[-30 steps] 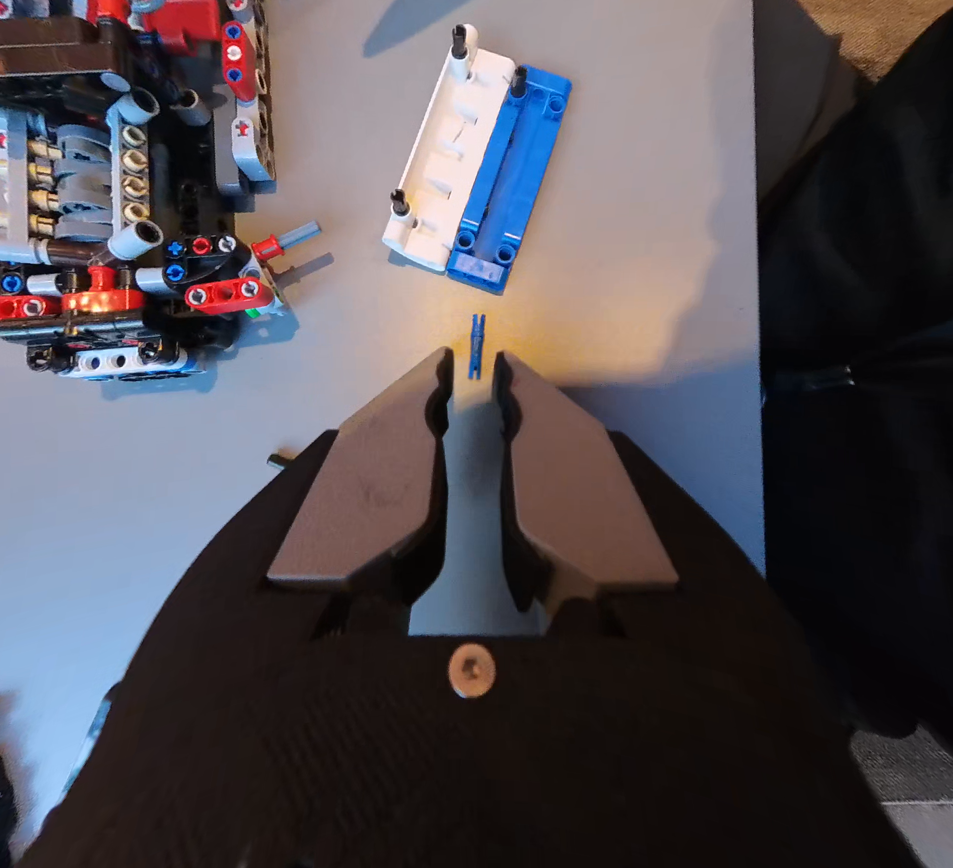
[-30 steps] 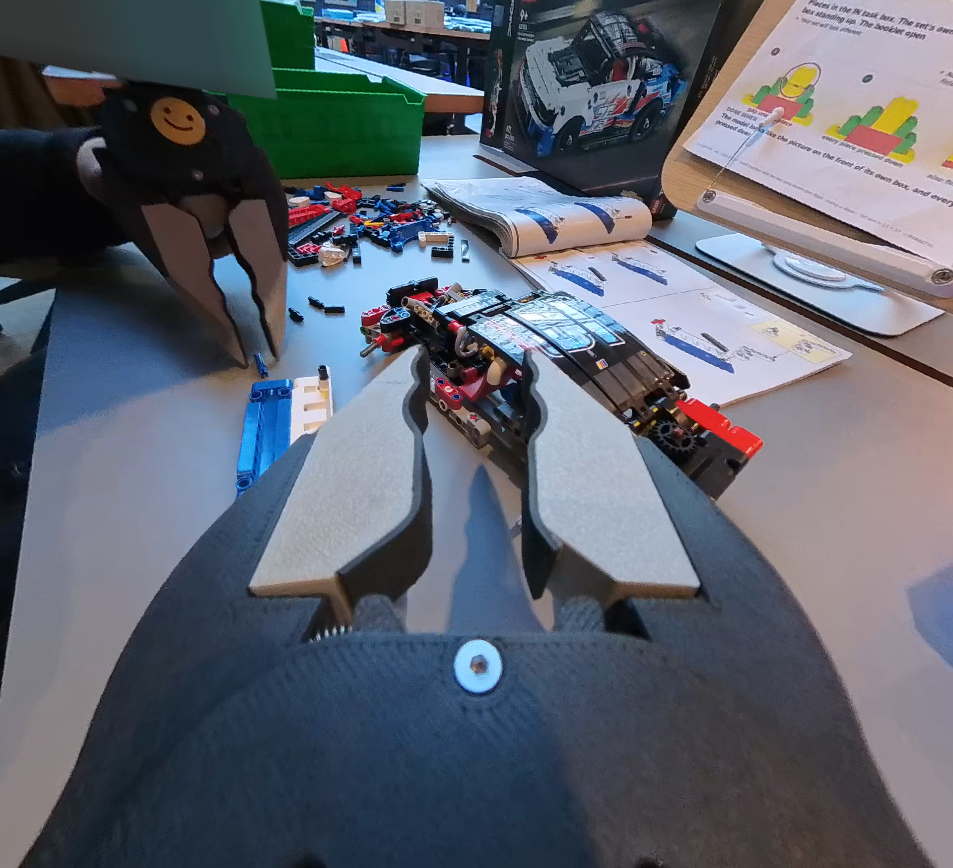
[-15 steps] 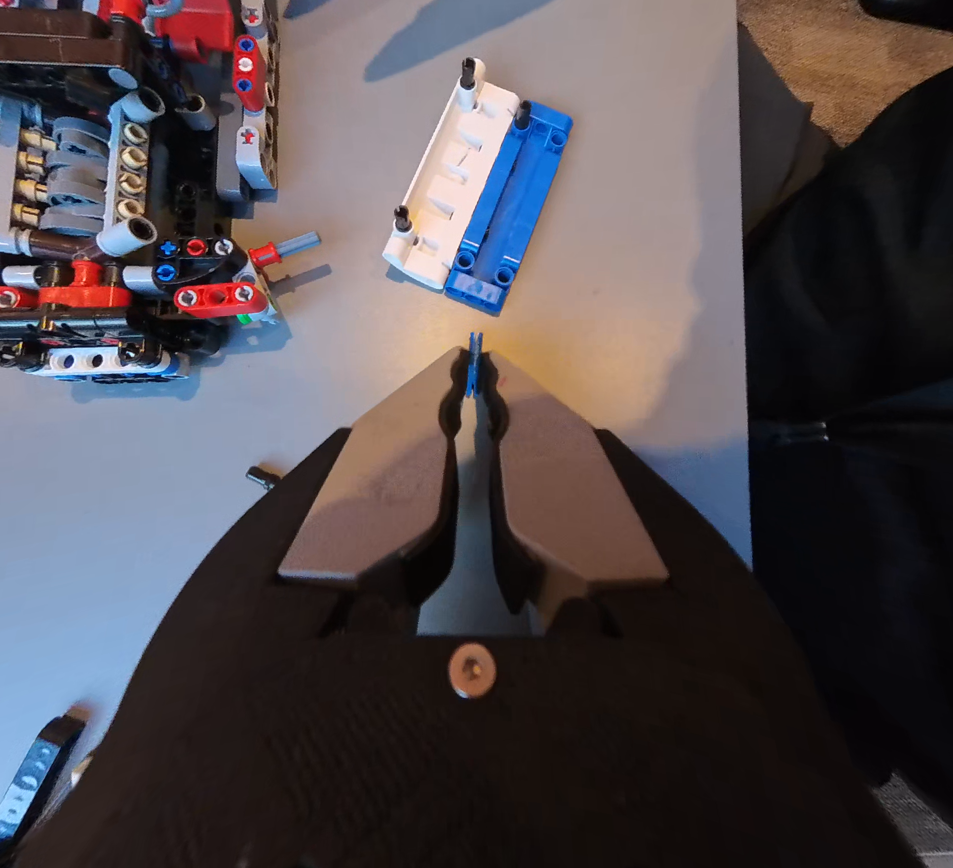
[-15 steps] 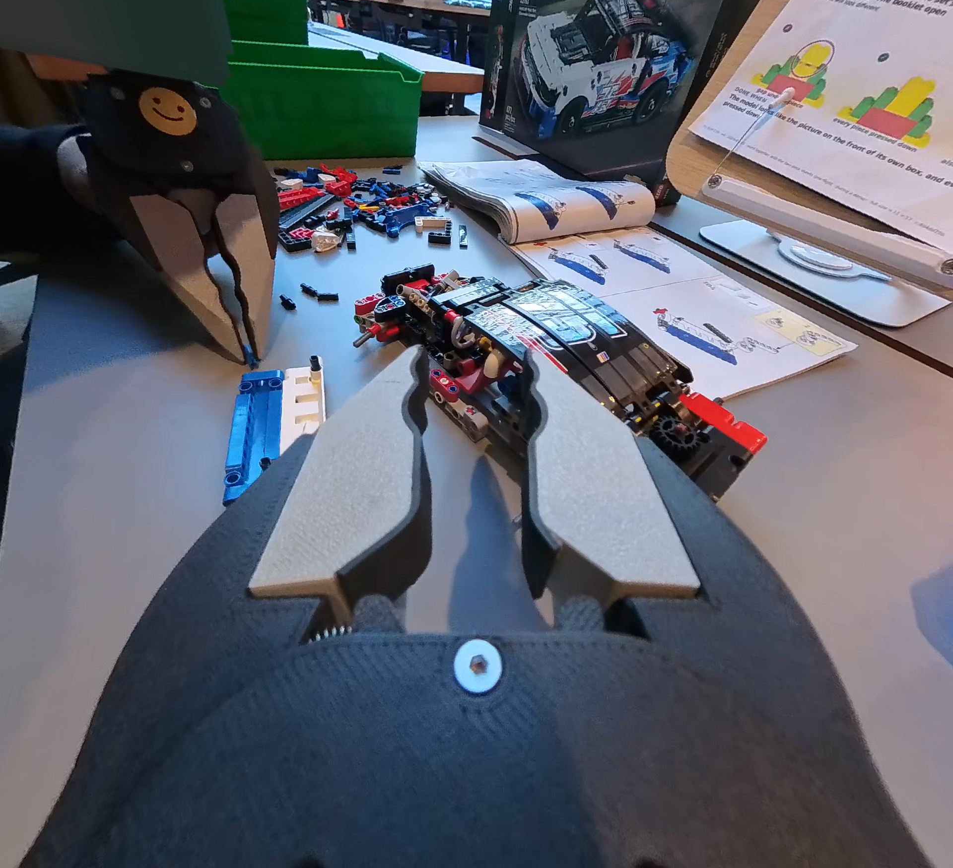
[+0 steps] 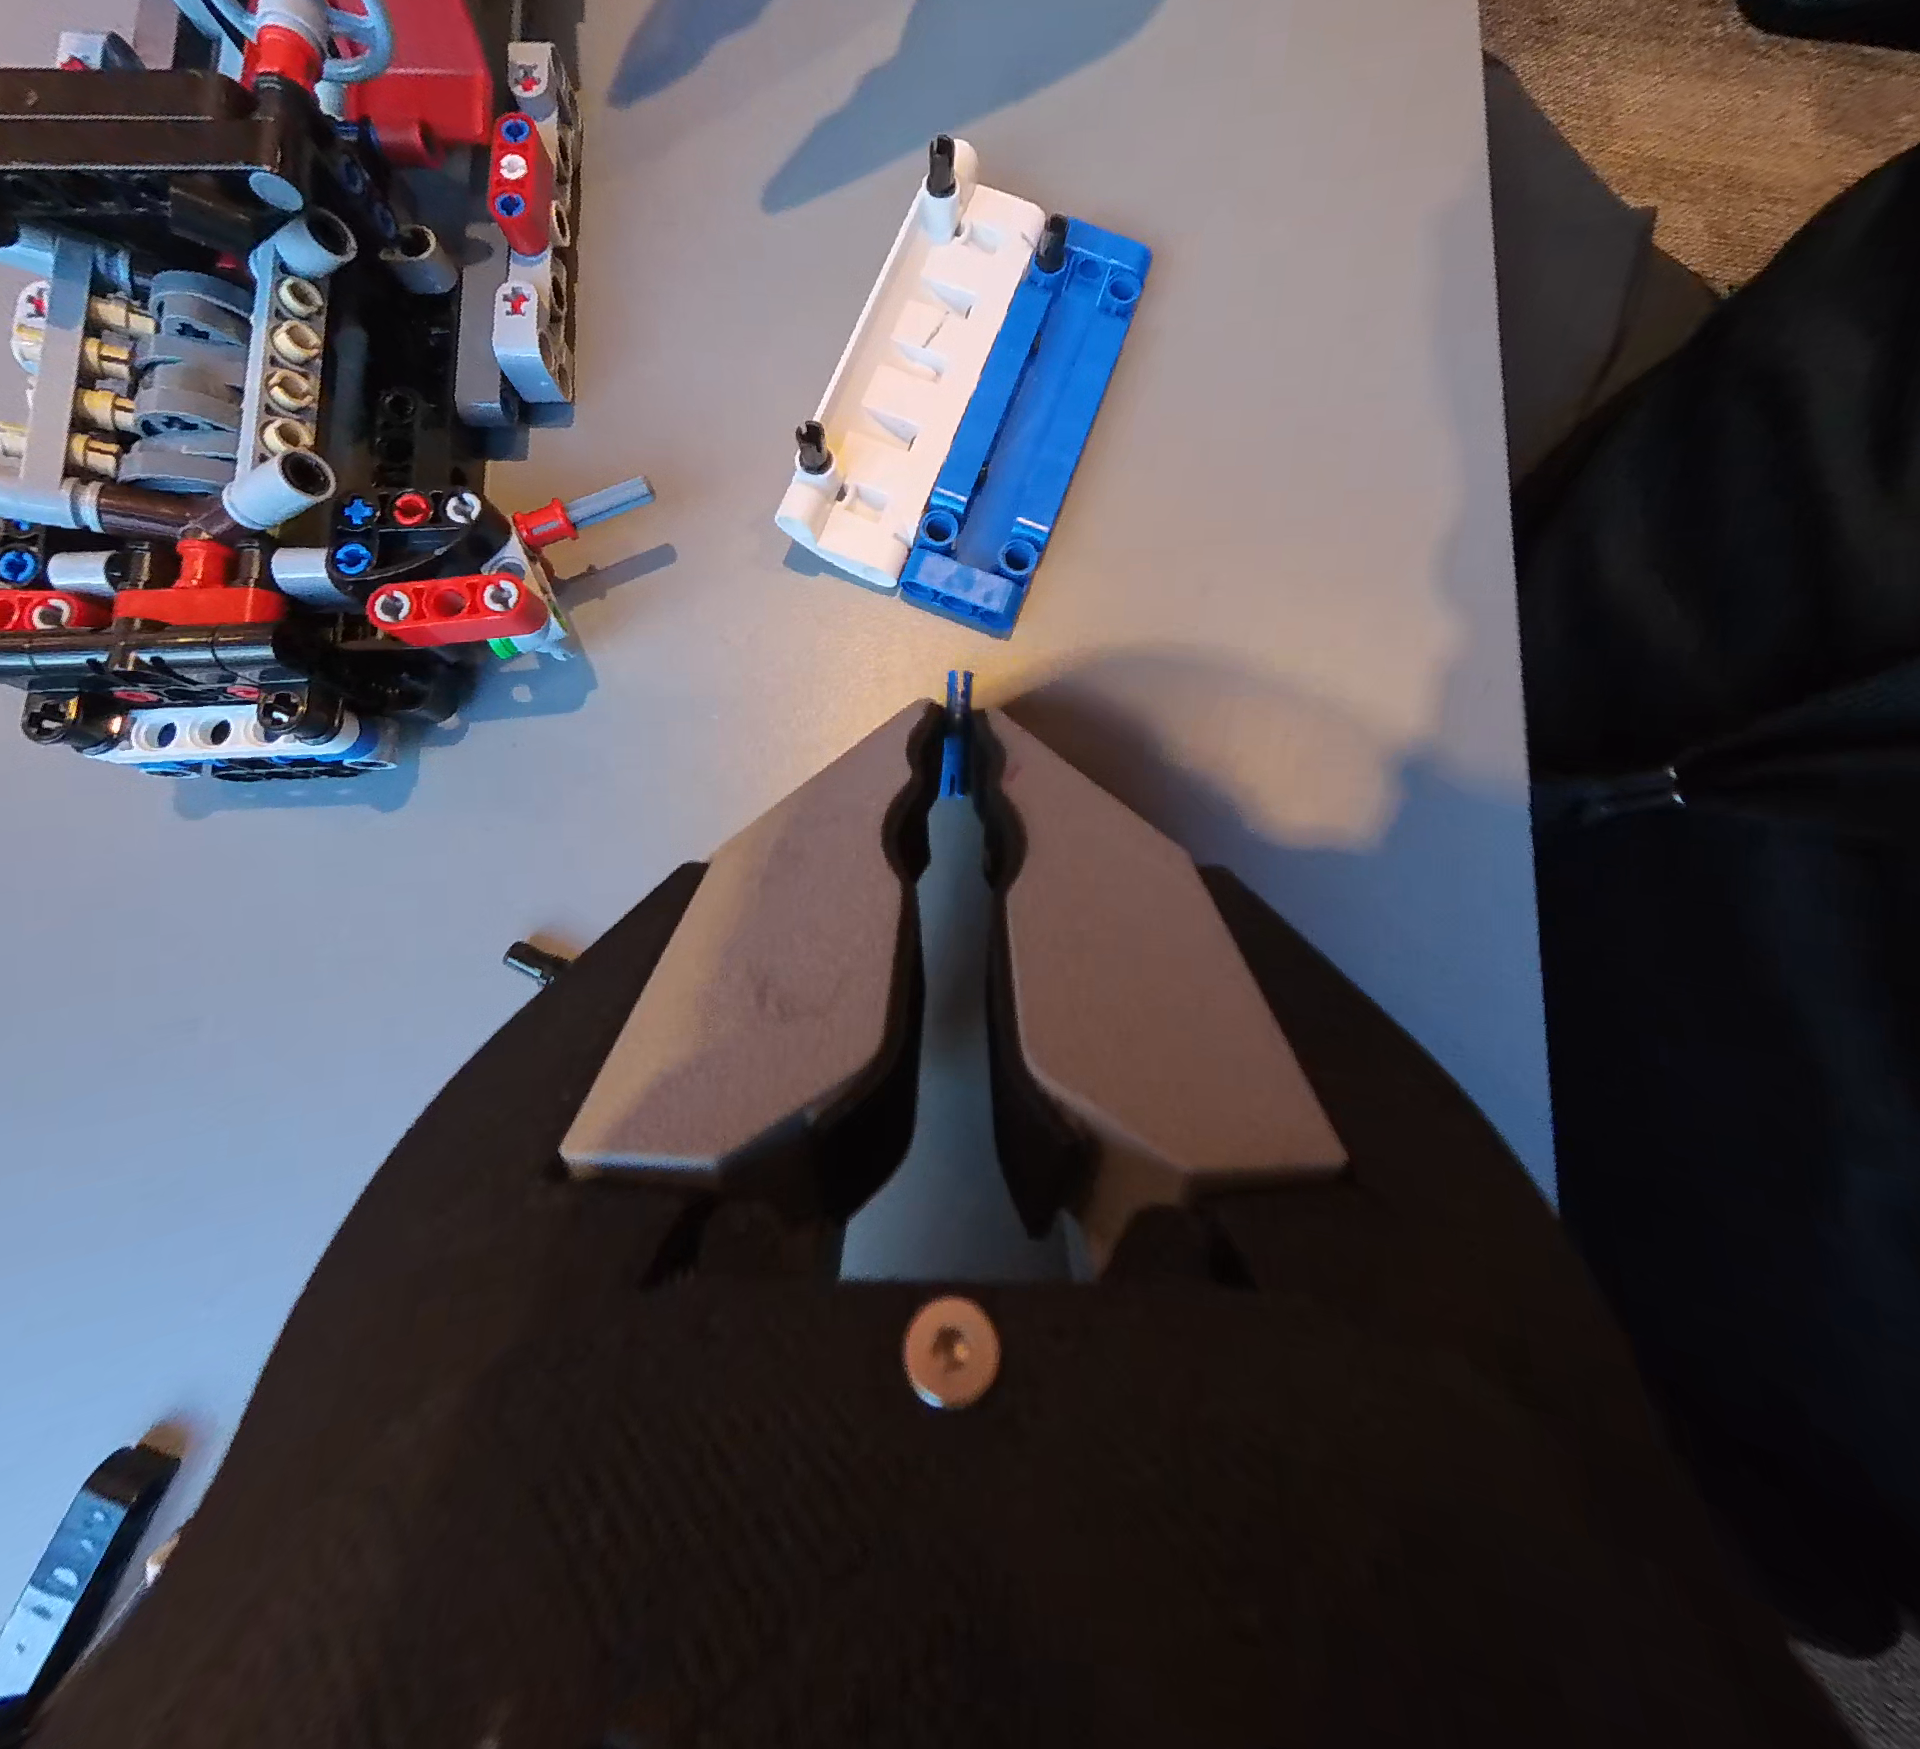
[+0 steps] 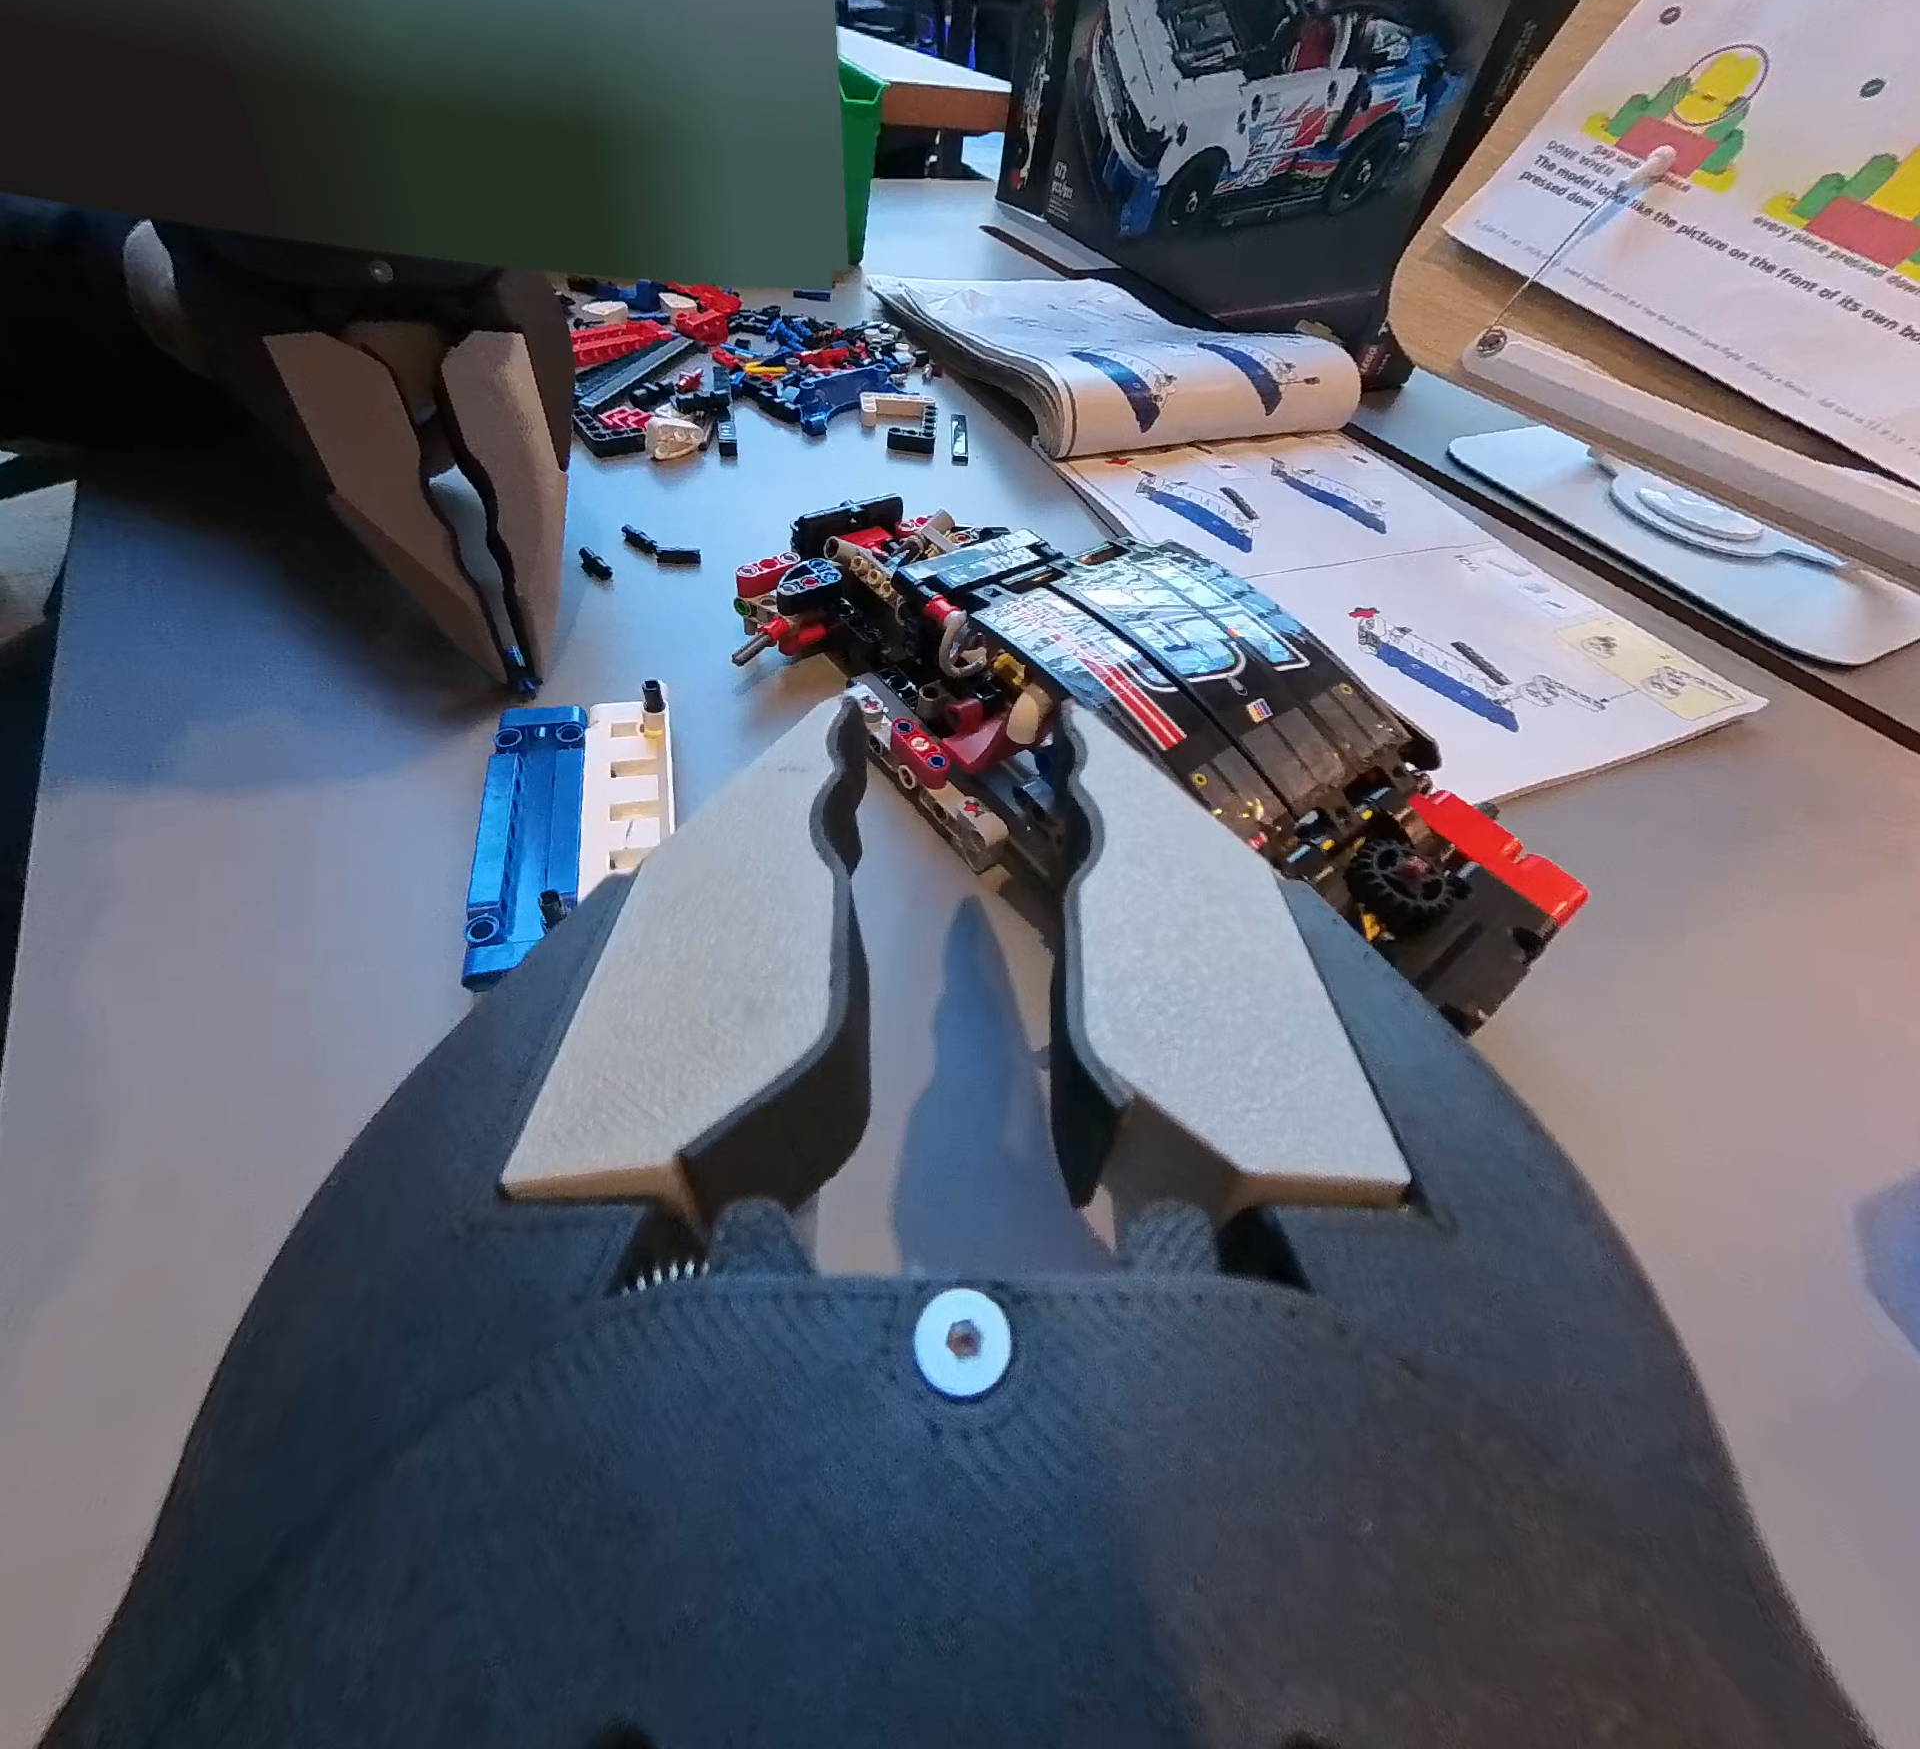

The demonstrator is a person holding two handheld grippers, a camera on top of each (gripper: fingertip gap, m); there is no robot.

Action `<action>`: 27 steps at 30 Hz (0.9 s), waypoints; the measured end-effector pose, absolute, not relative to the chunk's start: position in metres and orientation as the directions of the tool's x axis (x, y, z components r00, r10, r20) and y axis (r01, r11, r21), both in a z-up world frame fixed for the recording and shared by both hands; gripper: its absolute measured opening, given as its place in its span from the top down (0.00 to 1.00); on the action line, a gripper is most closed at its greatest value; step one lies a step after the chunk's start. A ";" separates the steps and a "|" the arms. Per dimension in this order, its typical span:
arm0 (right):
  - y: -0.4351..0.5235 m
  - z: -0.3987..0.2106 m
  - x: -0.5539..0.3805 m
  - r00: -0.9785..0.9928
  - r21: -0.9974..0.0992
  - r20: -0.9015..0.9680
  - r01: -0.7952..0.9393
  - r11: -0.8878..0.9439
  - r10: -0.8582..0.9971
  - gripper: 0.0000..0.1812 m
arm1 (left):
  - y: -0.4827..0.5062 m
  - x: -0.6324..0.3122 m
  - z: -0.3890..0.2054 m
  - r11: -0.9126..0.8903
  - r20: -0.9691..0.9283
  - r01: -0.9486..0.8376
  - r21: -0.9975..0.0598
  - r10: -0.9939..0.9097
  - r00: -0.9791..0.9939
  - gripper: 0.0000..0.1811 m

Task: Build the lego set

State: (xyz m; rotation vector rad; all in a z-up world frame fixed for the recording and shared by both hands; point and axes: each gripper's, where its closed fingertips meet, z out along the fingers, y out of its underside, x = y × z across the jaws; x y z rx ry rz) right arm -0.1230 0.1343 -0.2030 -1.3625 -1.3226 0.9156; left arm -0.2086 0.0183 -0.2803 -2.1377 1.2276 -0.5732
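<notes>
My left gripper [image 5: 958,725] is shut on a small blue pin [image 5: 957,743], tip down at the grey table; it also shows in the right wrist view [image 6: 517,660]. Just beyond it lies a white panel [image 5: 914,369] joined to a blue panel [image 5: 1039,411], with black pins standing up; both show in the right wrist view [image 6: 566,806]. The half-built car [image 6: 1143,712] lies in the middle of the table; its chassis shows at the left of the left wrist view [image 5: 229,349]. My right gripper [image 6: 961,733] is open and empty, hovering just before the car's side.
A pile of loose parts [image 6: 748,369] lies at the back. An open instruction booklet [image 6: 1351,556] and the set's box [image 6: 1278,68] stand behind the car. A loose black pin [image 5: 530,959] lies by my left gripper. The table edge [image 5: 1496,556] runs on the right. The gap from one gripper's tips to the other's is roughly 15 centimetres.
My left gripper came down over the blue pin and closed on it. My right gripper stayed open and moved a little closer to the car.
</notes>
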 end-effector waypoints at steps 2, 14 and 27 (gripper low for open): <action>0.134 -0.203 -0.123 0.119 -0.966 0.121 0.244 0.089 0.985 0.82 | 0.018 -0.209 -0.280 -0.384 0.058 -0.618 -0.686 -0.876 0.479 0.99; 0.156 -0.207 -0.116 0.251 -0.953 0.173 0.288 0.097 0.952 0.84 | 0.014 -0.215 -0.274 -0.325 -0.037 -0.627 -0.708 -0.869 0.493 0.99; 0.182 -0.218 -0.110 0.458 -0.893 0.331 0.436 0.116 0.825 0.83 | -0.010 -0.224 -0.259 -0.269 -0.117 -0.642 -0.718 -0.863 0.492 0.99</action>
